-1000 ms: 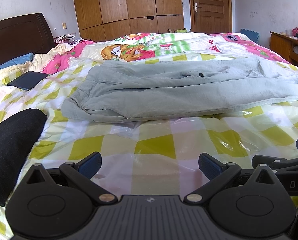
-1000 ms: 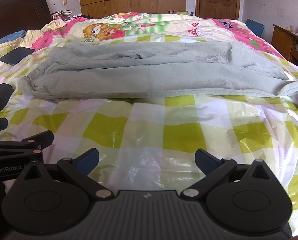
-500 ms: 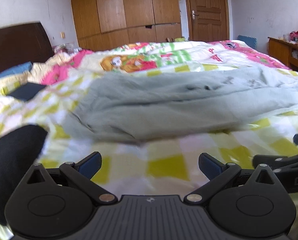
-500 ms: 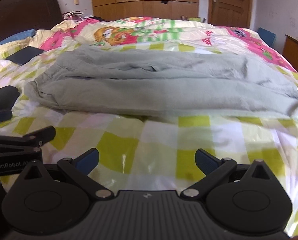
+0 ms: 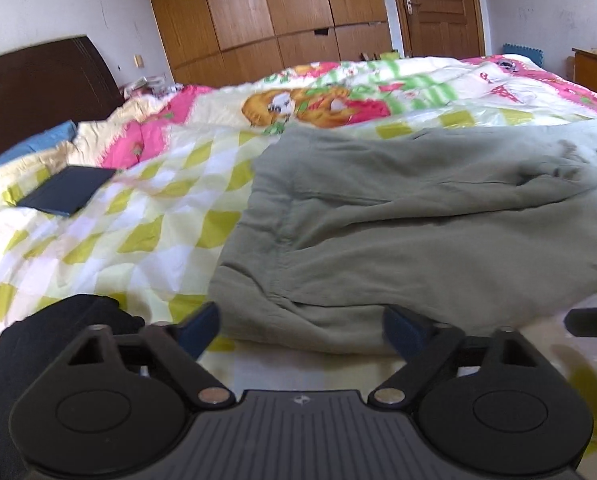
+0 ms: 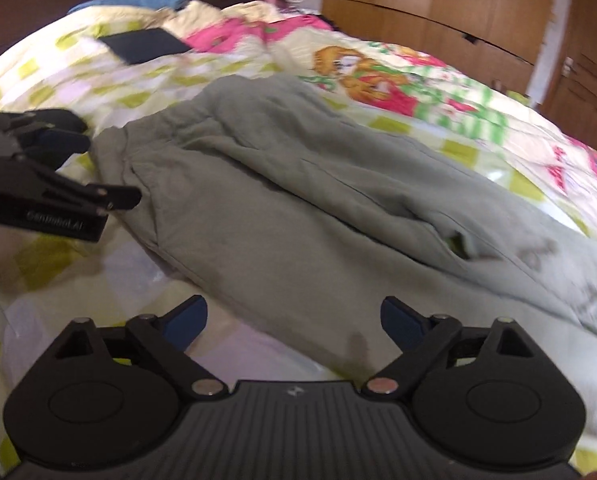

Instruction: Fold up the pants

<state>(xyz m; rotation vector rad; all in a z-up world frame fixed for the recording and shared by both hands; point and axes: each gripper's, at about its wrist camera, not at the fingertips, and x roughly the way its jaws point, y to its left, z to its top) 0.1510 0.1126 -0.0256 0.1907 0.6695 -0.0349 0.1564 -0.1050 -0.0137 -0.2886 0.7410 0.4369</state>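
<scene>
Grey-green pants [image 5: 398, 232] lie folded lengthwise across the checked bedspread, waistband end to the left; they also show in the right wrist view [image 6: 298, 208]. My left gripper [image 5: 300, 328] is open and empty, its jaws just short of the near waistband corner. My right gripper [image 6: 292, 320] is open and empty, at the near edge of the pants a little right of the left one. The left gripper also shows in the right wrist view [image 6: 94, 168], beside the waistband.
A dark flat book-like object [image 5: 68, 190] lies on the bed at the left near the headboard [image 5: 38, 92]. A black cloth [image 5: 58, 316] lies at the near left. Wardrobe and door stand behind the bed.
Both grippers have moved forward and left toward the waistband end of the pants, which now fills much more of both views. Both stayed open.
</scene>
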